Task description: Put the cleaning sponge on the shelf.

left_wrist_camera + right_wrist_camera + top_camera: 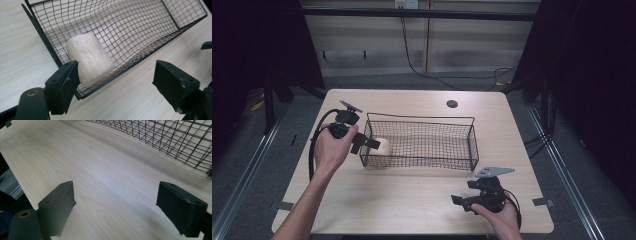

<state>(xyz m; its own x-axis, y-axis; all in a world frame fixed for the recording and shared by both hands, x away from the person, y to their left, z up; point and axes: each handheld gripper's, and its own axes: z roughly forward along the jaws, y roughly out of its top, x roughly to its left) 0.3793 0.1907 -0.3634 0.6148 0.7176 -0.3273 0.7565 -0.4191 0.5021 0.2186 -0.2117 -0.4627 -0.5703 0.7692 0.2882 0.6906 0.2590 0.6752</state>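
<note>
- Left gripper [362, 142], jaws wide apart and empty, hangs at the basket's [140, 60] left end, centre-left of the high view.
- Pale sponge [88, 60] lies inside that end; a clean pick would probably mean straddling it squarely, clear of the wire.
- Right gripper [462, 202], jaws apart, rests lower right on the table [100, 170].

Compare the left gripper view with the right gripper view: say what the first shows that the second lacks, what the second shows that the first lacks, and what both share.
Left gripper view alone: a pale loofah-like sponge lying inside the wire basket, at its corner, and the left gripper with jaws open.

Right gripper view alone: the right gripper with jaws open over bare wood, and the table's edge with floor beyond.

Both: the black wire basket and the light wooden table.
</note>
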